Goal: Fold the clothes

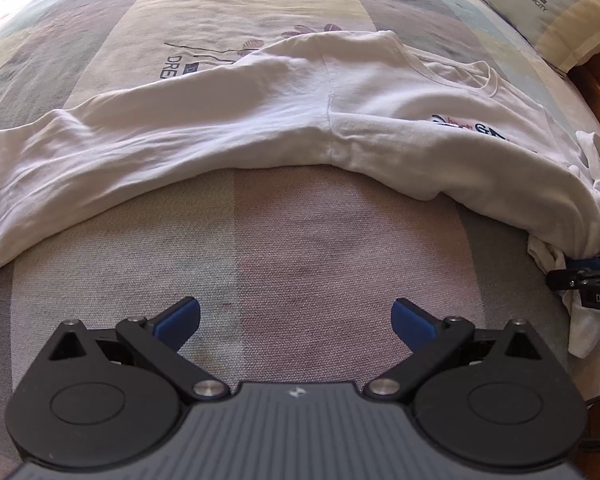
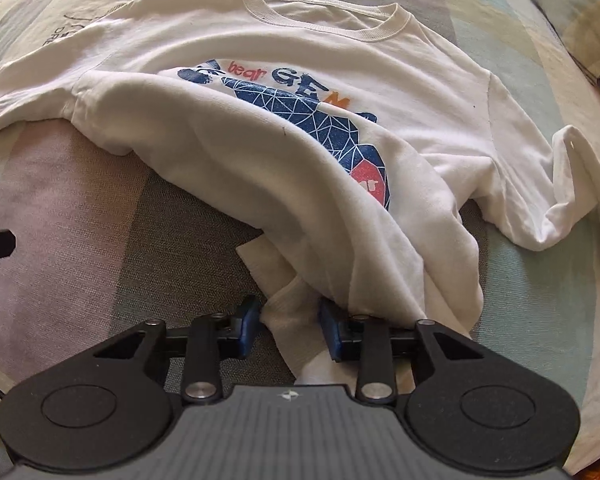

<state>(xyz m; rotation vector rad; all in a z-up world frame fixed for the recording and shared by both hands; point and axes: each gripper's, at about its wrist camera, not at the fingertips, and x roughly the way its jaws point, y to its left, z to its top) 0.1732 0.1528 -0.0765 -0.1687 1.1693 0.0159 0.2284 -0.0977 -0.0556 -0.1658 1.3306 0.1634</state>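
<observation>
Here a white printed T-shirt (image 2: 284, 60) lies across the middle of a patchwork bedspread (image 1: 300, 248), collar toward the far edge, its lower half turned up over the print but rumpled, sleeves loose. The right gripper (image 2: 288, 326) pinches bunched hem; the left gripper (image 1: 296, 316) hangs spread over bare bedspread. A pillow (image 1: 556, 12) fills the far right corner, clear of the shirt.

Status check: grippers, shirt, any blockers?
Left gripper open, empty. Right gripper pinching white T-shirt hem. Shirt partly folded on bed. No blockers.
</observation>
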